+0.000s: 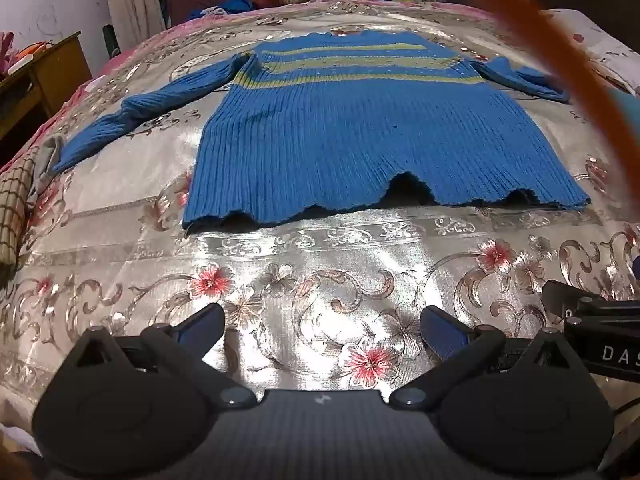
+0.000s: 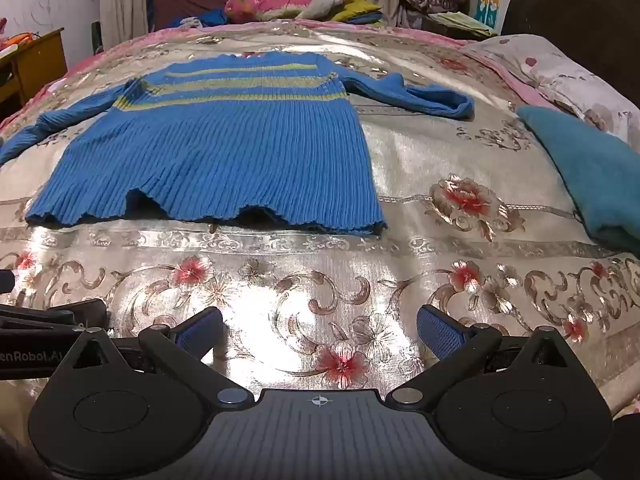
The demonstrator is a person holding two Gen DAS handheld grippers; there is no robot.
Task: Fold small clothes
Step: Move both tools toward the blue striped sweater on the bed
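Observation:
A small blue ribbed sweater (image 1: pixel 352 128) with yellow-green chest stripes lies flat on the flowered bedspread (image 1: pixel 320 264), hem toward me, both sleeves spread out sideways. In the right wrist view the same sweater (image 2: pixel 224 152) sits to the upper left. My left gripper (image 1: pixel 322 330) hovers open over bare bedspread, well short of the hem, nothing between its blue pads. My right gripper (image 2: pixel 320 330) is open too, over the bedspread (image 2: pixel 400 240) below the hem's right corner. The right gripper's body (image 1: pixel 592 320) shows at the left view's right edge.
A teal cloth (image 2: pixel 588 168) lies on the bed to the right. A checked cloth (image 1: pixel 16 204) lies at the bed's left edge. A wooden cabinet (image 1: pixel 48 72) stands left of the bed. Pillows and piled bedding (image 2: pixel 288 0) fill the far end. An orange blurred band (image 1: pixel 560 40) crosses the left view.

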